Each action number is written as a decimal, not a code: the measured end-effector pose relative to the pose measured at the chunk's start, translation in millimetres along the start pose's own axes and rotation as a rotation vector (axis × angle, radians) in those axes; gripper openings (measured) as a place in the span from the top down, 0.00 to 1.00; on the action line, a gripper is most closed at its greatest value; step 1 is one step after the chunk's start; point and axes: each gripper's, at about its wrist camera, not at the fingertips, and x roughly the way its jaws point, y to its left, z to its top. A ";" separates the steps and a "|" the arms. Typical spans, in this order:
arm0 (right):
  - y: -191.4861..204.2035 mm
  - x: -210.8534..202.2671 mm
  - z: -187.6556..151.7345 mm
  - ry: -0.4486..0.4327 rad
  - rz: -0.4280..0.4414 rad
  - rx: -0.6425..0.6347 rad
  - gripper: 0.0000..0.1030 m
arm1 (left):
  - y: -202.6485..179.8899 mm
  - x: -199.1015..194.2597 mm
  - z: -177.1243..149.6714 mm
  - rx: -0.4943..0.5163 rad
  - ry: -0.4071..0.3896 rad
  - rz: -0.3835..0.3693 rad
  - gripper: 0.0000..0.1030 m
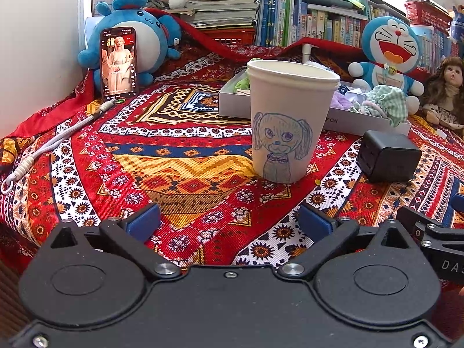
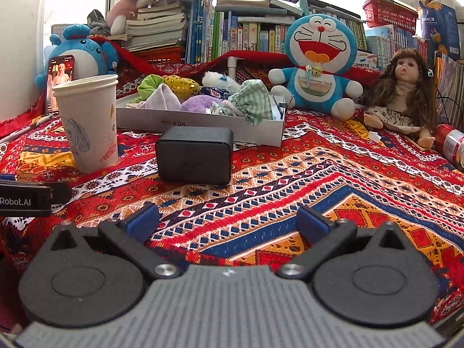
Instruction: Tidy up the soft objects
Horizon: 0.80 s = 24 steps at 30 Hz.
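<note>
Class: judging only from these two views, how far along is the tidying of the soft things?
Done: several scrunchies already lie heaped in the white box. In hand: nothing; the left gripper and right gripper are both open and empty above the cloth. Left: whether more belongs in the box or in the paper cup cannot be told.

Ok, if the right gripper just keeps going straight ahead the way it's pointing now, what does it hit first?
Most likely the black cube charger. The right gripper is open over the patterned cloth, and the charger sits slightly left of its centre line, ahead of the white tray of soft items. Depth is hard to judge here.
</note>
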 end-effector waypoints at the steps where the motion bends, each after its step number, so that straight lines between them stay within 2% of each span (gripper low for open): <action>1: 0.0 0.0 -0.1 0.000 0.000 0.000 0.00 | 0.1 0.0 -0.1 0.000 0.000 0.000 0.01; 24: 0.4 -0.2 -0.1 0.002 0.001 -0.002 0.00 | 0.0 0.4 -1.0 0.005 -0.005 0.002 0.00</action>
